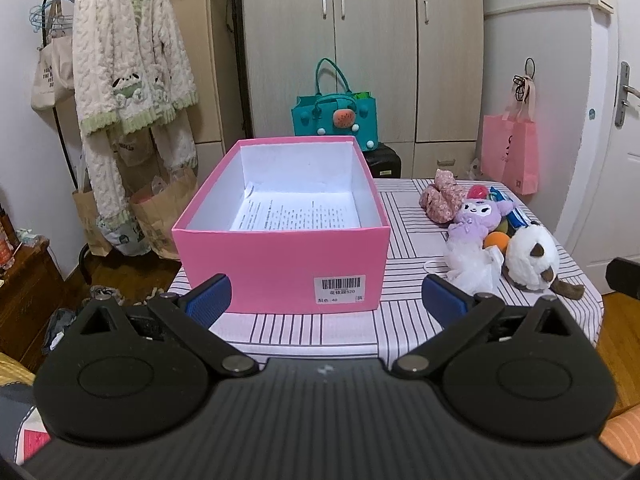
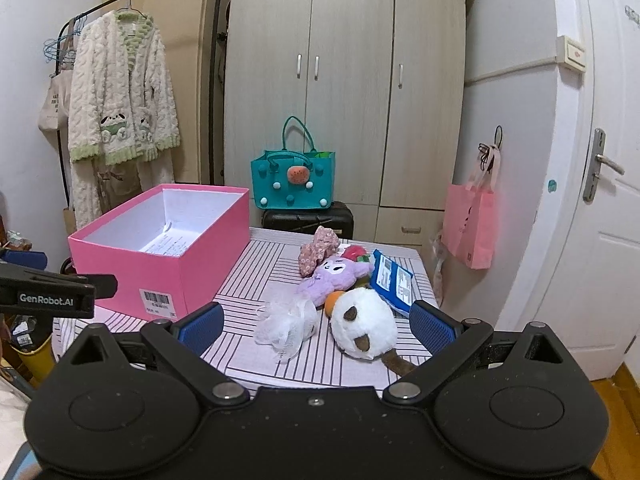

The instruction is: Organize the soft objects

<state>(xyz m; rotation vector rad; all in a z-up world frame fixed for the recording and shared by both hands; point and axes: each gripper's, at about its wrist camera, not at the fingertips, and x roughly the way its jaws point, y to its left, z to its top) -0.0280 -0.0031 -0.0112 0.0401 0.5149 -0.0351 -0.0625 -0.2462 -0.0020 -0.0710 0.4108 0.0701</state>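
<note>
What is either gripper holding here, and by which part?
Nothing is held. The left gripper is open in front of the pink box; the right gripper is open, short of the white plush.

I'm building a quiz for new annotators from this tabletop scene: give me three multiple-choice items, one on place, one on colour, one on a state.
1. Where does the toy pile lie relative to the box?
A. inside it
B. on the table beside it
C. on the floor

2. What colour is the box outside?
A. pink
B. teal
C. brown

3. How are the two claws?
A. both open, empty
B. both shut on toys
C. one holding the box

Key: 1 B, the toys rest on the striped cloth; 2 A, its walls are pink; 3 A, the left claw and right claw show spread pads with nothing between.
</note>
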